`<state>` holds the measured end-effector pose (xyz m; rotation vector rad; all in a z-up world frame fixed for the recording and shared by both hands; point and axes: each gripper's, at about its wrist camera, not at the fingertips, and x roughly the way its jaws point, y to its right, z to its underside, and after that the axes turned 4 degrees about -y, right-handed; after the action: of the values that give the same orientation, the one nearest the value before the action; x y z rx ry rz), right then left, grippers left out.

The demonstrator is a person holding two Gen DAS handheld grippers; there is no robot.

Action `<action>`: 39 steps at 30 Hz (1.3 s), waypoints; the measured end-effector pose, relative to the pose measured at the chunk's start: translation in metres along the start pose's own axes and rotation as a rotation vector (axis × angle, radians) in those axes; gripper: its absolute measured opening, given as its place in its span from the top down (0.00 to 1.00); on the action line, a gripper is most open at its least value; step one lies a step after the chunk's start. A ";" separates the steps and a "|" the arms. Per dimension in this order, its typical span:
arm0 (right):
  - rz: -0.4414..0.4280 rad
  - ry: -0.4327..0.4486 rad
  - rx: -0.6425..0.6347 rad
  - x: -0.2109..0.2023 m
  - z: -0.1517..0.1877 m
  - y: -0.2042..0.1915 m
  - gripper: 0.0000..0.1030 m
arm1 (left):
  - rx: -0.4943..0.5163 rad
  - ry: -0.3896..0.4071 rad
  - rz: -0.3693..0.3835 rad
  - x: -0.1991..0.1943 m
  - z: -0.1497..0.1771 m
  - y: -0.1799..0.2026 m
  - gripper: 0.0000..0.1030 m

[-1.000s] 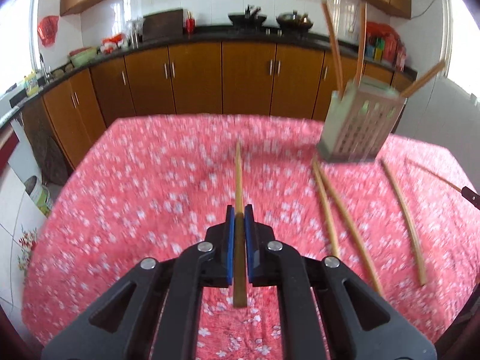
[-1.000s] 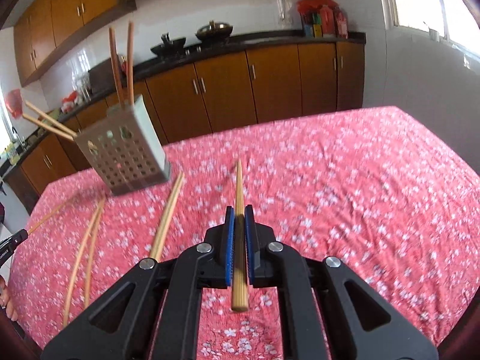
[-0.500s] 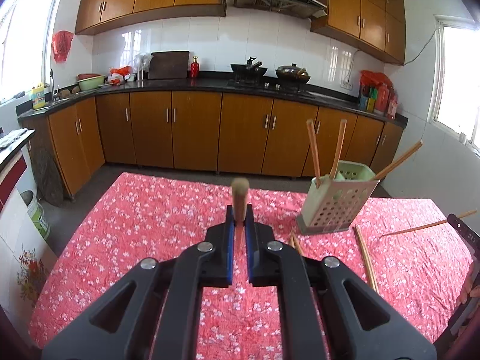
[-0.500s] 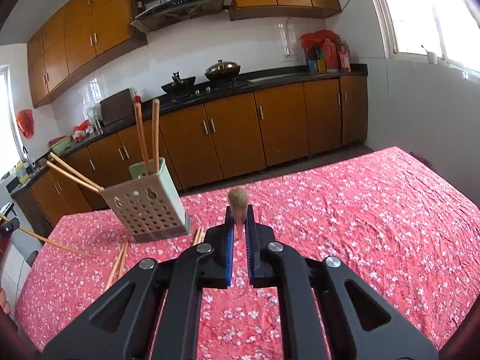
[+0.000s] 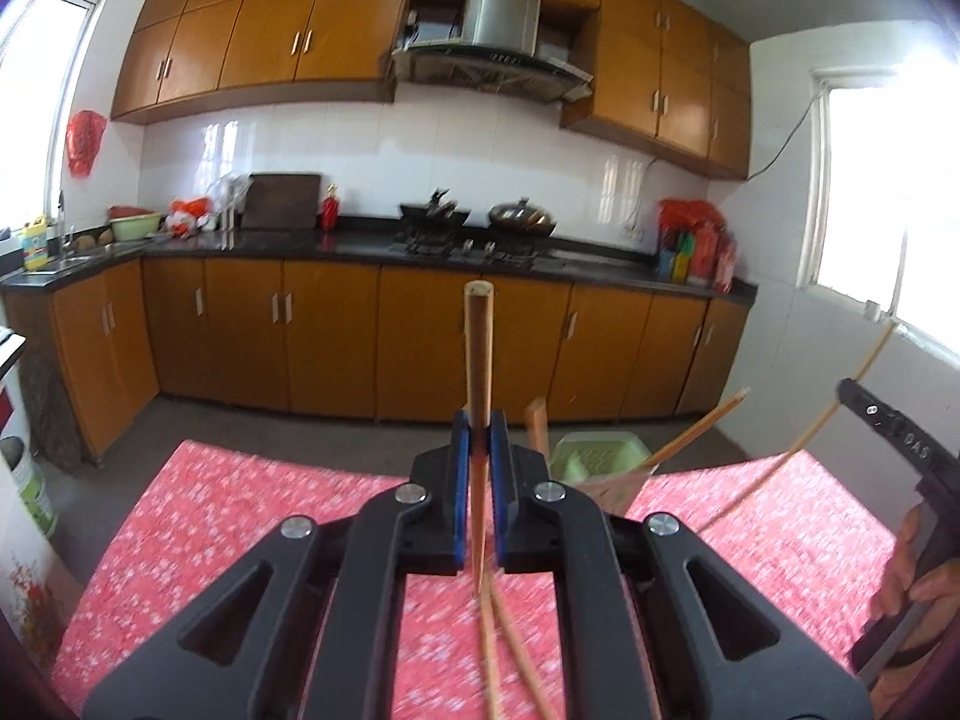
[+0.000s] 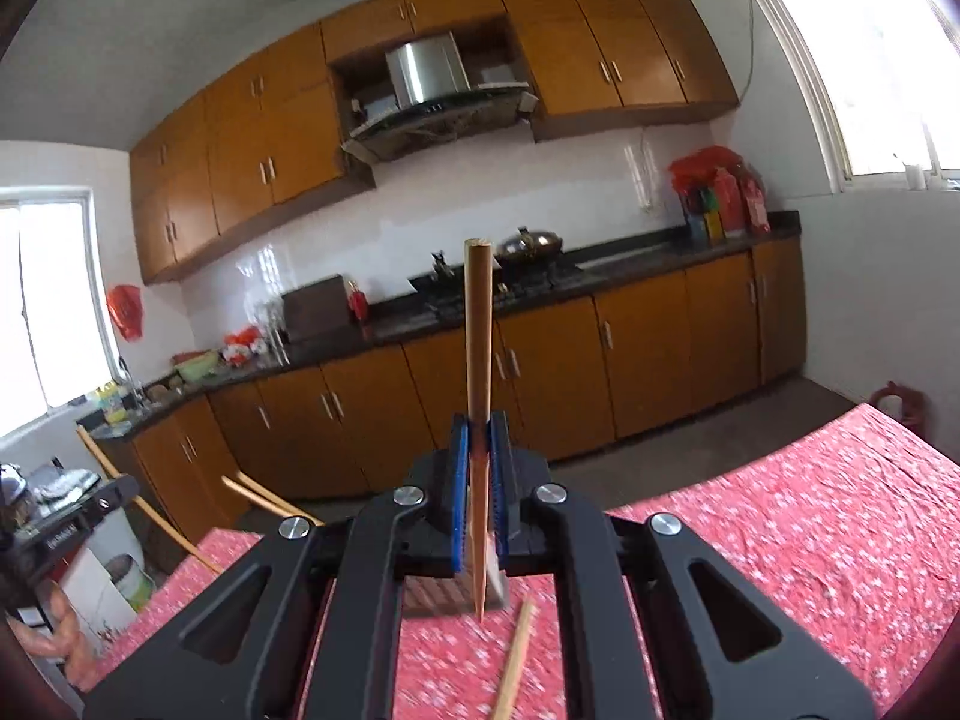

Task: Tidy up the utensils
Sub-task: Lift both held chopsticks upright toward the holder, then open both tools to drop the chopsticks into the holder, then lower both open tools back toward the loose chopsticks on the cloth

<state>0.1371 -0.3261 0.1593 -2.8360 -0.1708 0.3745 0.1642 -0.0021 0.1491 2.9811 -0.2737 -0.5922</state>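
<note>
Kitchen, red floral tabletop (image 5: 240,516). Left claw (image 5: 479,438) clamped on a chopstick (image 5: 479,354); right claw (image 6: 479,444) likewise on another chopstick (image 6: 479,330). Green utensil holder (image 5: 594,456) just beyond left claw.

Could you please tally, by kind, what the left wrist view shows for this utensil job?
Chopsticks: 6 visible (2 held, 2 in the holder, 2 on the cloth)
Utensil holder: 1
Tongs: 2, left tongs and right tongs
Total: 9
</note>
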 end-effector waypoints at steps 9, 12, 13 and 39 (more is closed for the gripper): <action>-0.039 0.095 -0.001 0.024 -0.022 -0.022 0.93 | -0.076 0.148 0.041 0.018 -0.048 0.031 0.93; -0.025 0.098 -0.007 0.039 -0.020 -0.024 0.93 | -0.104 0.175 0.023 0.030 -0.057 0.032 0.93; -0.020 0.095 -0.010 0.045 -0.018 -0.025 0.93 | -0.114 0.174 0.019 0.035 -0.058 0.032 0.93; 0.025 -0.069 -0.029 0.023 0.014 -0.012 0.82 | -0.120 0.007 -0.047 0.046 -0.010 -0.003 0.82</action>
<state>0.1547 -0.3074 0.1443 -2.8574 -0.1556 0.4793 0.2103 -0.0075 0.1404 2.8805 -0.1619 -0.5805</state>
